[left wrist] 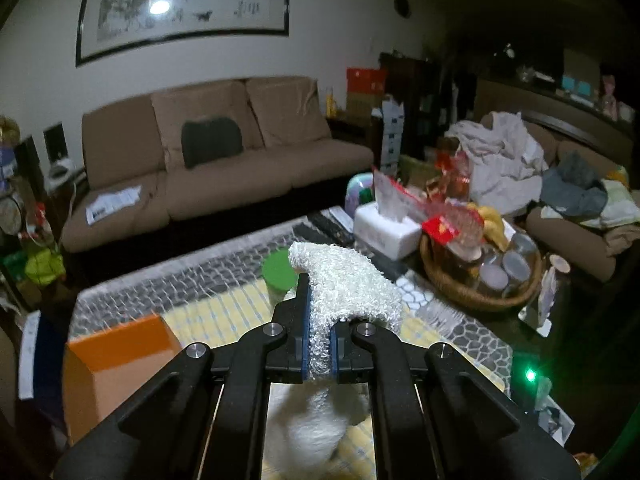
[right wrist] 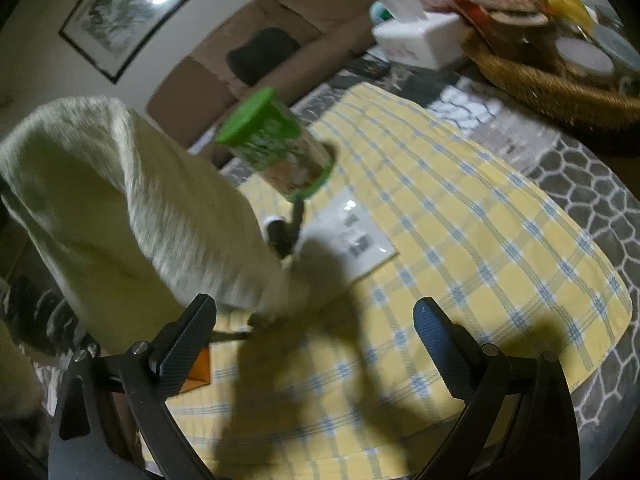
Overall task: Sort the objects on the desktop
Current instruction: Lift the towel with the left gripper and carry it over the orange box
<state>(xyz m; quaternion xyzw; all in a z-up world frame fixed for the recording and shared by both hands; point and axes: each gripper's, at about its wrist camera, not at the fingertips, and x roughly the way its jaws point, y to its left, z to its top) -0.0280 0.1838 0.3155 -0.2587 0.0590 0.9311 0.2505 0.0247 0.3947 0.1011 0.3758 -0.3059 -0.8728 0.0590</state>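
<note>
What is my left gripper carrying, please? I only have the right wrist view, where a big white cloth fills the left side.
Observer: The left gripper is shut on the white towel, pinched as a fold between its pads.
Operator: Thank you. Is there a box nearby for it?
Observer: Yes, an orange box sits on the table left of that gripper; your view catches only a corner.
Operator: And what lies beyond the green-lidded jar?
Observer: Past the green-lidded jar there is a brown sofa with a dark cushion on it.
</note>
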